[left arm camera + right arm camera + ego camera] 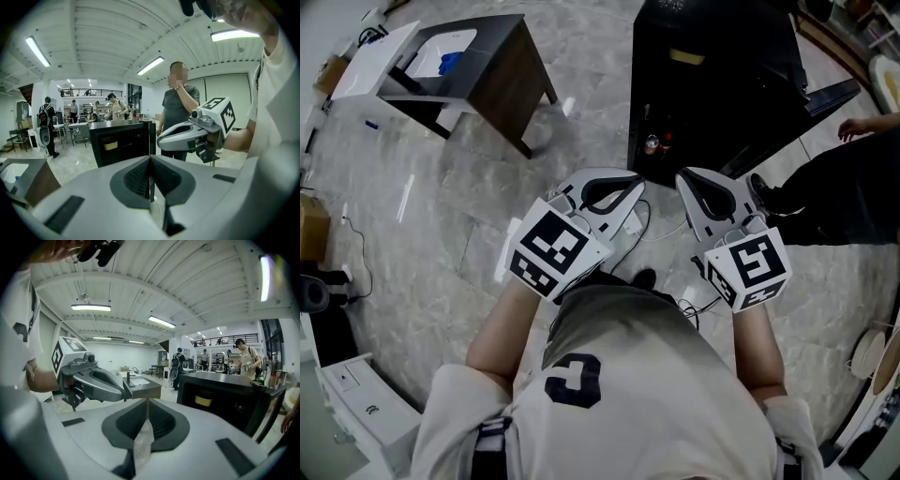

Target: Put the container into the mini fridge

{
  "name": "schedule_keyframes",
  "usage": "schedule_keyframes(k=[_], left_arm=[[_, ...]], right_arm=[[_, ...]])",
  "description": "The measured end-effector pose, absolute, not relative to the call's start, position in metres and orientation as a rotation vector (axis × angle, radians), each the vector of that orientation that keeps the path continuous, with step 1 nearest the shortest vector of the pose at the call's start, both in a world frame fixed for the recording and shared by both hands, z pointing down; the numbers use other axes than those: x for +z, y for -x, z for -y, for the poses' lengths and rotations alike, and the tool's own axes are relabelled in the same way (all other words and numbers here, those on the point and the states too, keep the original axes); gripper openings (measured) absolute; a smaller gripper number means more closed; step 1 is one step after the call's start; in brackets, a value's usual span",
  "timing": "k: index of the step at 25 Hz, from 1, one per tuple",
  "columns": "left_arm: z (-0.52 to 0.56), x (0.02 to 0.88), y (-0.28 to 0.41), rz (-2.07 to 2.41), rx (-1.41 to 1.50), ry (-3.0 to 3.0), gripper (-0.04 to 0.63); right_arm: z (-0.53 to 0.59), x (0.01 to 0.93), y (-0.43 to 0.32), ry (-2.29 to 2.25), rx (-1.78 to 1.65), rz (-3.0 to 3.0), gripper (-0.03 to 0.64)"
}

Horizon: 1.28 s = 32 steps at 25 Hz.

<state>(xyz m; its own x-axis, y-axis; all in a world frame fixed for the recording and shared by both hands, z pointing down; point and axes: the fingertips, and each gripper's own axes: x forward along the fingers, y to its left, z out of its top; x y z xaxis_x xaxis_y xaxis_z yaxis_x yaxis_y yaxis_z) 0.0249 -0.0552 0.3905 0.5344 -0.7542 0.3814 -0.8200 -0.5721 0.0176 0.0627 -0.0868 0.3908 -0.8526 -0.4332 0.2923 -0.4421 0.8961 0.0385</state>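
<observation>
Both tongs are closed and hold none of the task's things. The left tongs (635,184) have their pads pressed together with nothing between them. The right tongs (682,176) are shut too, with a scrap of clear crinkled film (140,441) lying in the slot behind the pads.

The person holds the two side by side at waist height, elbows bent. The tips point at the fridge (712,103), stop just short of its open front and lean a little toward each other.

By count there are two tongs, one fridge and one container. The fridge door (825,98) stands swung out to the fridge's right. The yellow container (684,56) sits inside the fridge on an upper level. Two small items (652,143) on the fridge's lower level are too small to name. One dark worktop (487,66) stands well to the left of the fridge. A bystander's hand (855,125) shows to the fridge's right.
</observation>
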Motion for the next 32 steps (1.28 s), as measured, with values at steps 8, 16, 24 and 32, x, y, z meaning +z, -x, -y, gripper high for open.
schedule_keyframes(k=[8, 16, 24, 32], left_arm=[[0.051, 0.388, 0.039, 1.288, 0.503, -2.639, 0.057], [0.049, 0.394, 0.071, 1.162, 0.476, -2.662, 0.057], [0.052, 0.399, 0.081, 1.025, 0.479, -2.708, 0.057], [0.058, 0.391, 0.062, 0.894, 0.428, -2.78, 0.057]], right_arm=[[0.073, 0.387, 0.003, -0.672, 0.019, 2.769, 0.038], [0.069, 0.386, 0.044, -0.73, 0.042, 2.734, 0.037], [0.069, 0.386, 0.054, -0.858, 0.054, 2.692, 0.029], [0.064, 0.375, 0.03, -0.989, 0.029, 2.625, 0.029]])
